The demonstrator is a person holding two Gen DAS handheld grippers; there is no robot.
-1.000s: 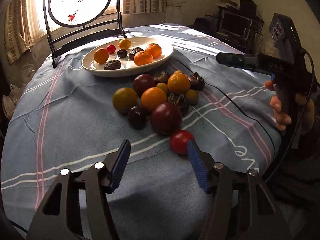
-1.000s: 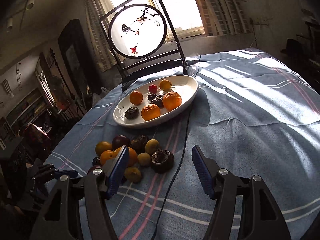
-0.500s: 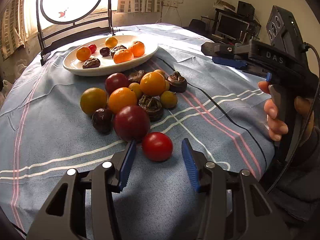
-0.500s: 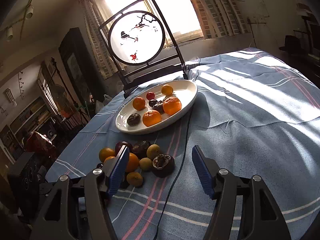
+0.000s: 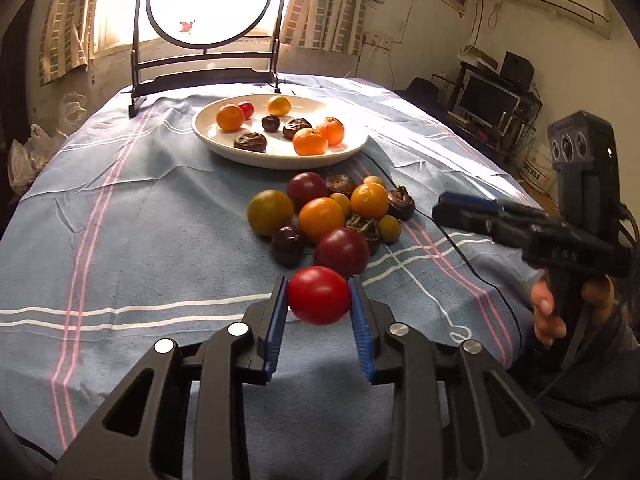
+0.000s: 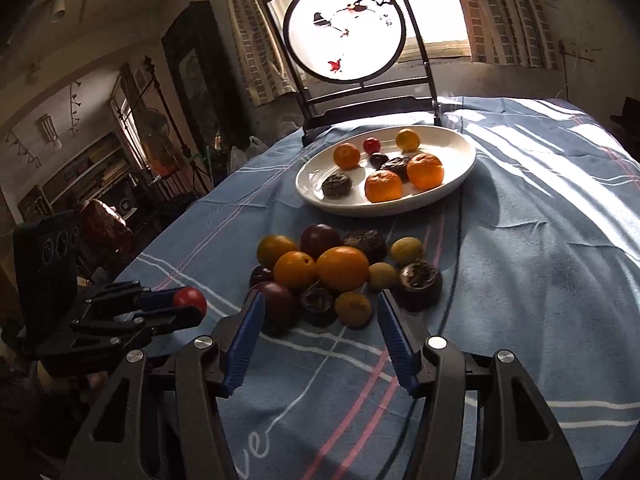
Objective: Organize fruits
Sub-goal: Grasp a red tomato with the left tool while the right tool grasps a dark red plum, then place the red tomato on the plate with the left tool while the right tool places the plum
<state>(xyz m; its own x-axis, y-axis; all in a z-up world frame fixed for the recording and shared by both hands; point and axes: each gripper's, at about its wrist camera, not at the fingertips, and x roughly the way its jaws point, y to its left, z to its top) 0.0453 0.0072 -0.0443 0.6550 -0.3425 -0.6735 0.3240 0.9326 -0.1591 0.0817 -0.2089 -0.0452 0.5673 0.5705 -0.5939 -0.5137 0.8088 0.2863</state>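
Now left gripper (image 5: 319,295) jaws clamp the round red fruit (image 5: 319,295); right gripper (image 6: 320,334) jaws gape wide.

The left gripper (image 5: 319,296) clamps a red tomato (image 5: 319,295) between its blue pads (image 5: 275,320). Behind it, a pile of fruits (image 5: 332,212) lies on the tablecloth (image 5: 140,220), before the white plate (image 5: 352,150).

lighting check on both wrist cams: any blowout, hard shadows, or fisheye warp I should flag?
Left wrist: window behind the round screen is blown out; the red fruit in the left gripper is sharp and evenly lit. Right wrist: same backlight, sun stripes glare on the tablecloth, the white plate casts a hard shadow, the room at left is dark. Both views: strong barrel warp, black corners.
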